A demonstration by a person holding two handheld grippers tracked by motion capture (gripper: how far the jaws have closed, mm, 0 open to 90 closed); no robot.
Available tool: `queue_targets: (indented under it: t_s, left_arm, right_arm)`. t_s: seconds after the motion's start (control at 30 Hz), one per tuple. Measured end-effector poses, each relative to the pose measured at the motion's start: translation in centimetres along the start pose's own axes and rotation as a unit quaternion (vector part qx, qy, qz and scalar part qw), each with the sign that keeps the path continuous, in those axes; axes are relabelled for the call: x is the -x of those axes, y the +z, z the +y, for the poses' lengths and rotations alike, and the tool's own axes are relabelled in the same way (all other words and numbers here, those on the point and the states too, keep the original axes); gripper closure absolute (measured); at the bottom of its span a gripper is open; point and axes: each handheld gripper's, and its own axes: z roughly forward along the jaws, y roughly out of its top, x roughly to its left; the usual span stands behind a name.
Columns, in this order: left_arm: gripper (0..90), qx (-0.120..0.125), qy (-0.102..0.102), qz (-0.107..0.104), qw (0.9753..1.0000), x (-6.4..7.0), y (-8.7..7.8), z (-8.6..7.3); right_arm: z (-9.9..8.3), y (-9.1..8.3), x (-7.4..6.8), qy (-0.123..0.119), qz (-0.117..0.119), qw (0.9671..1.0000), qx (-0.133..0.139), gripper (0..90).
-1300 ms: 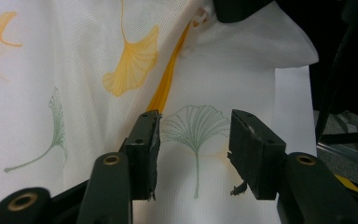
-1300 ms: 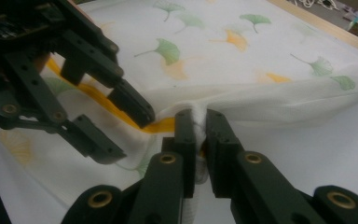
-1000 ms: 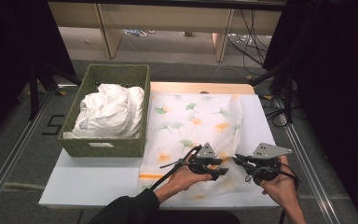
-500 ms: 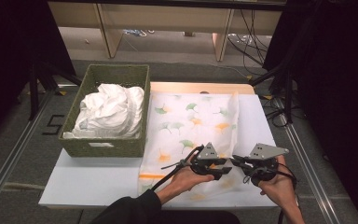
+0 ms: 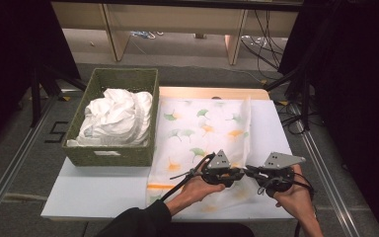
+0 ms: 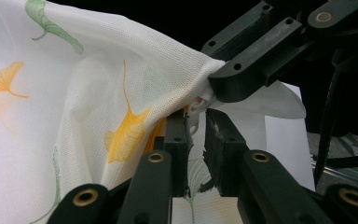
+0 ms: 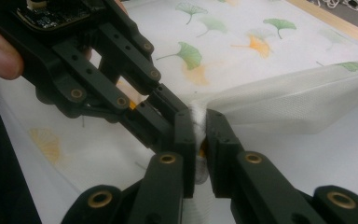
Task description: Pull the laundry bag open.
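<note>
A: Ginkgo-print cloth (image 5: 202, 133) lies spread over the right half of the white table (image 5: 94, 192), from its far edge to its near edge. What does the high view add?

B: It shows the layout. A green woven basket (image 5: 113, 155) holding a crumpled white cloth (image 5: 116, 116) stands on the table's far left corner, its side just beside the printed cloth's left edge. Near the table's near edge, the left gripper (image 5: 242, 171) and right gripper (image 5: 250, 172) meet tip to tip over the cloth's right part, each held in a hand. A long fold of the cloth runs from there toward the far edge.

A: And the gripper views?

B: They show the grasp itself, which is too small to make out from above. In the left gripper view, the left gripper (image 6: 196, 122) has its two black jaws closed on a bunched bit of the cloth (image 6: 74, 93), which drapes away to the left. The right gripper (image 6: 214, 91) bites the same bunch from above, touching it.

A: The right gripper view?

B: Its own jaws, on the right gripper (image 7: 198, 128), are pinched on a white ridge of the cloth (image 7: 284, 100); the lifted fold stretches off to the right. The left gripper (image 7: 182, 112) comes in from the upper left, its tips right against the same pinch.
</note>
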Motion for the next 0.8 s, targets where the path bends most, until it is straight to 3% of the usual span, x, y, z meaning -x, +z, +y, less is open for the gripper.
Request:
queue_targets:
  t_s: [0.03,0.07,0.2,0.43,0.47,0.6,0.8]
  left_arm:
    - [81.8,-0.001,0.008,-0.007,0.9999,-0.2,0.0,0.03]
    - [83.1,-0.001,0.008,0.0,1.0,-0.22,0.0,0.03]
    - [86.5,0.001,-0.01,-0.009,0.9999,-0.25,0.12,-0.05]
    - [88.1,-0.005,-0.021,-0.011,0.9997,-0.16,0.08,-0.03]
    - [88.2,-0.004,-0.021,-0.012,0.9997,-0.18,0.1,-0.06]
    - [88.6,-0.009,-0.015,-0.02,0.9997,-0.42,-0.06,0.02]
    - [89.0,-0.016,-0.019,-0.007,0.9997,-0.44,0.15,-0.09]
  right_arm:
    - [0.01,0.0,0.0,0.0,0.0,1.0,-0.001,84.9]
    - [0.01,0.01,-0.02,0.0,0.001,1.0,-0.002,84.9]
    - [-0.01,0.13,-0.06,0.001,0.003,1.0,-0.004,84.8]
    - [-0.02,0.18,-0.08,0.002,0.007,1.0,-0.005,84.8]
    - [-0.02,0.18,-0.06,-0.004,-0.001,1.0,-0.002,84.8]
    - [0.01,0.13,-0.16,-0.001,0.0,1.0,-0.004,84.8]
    - [-0.02,0.32,-0.25,-0.002,0.002,1.0,-0.009,84.9]
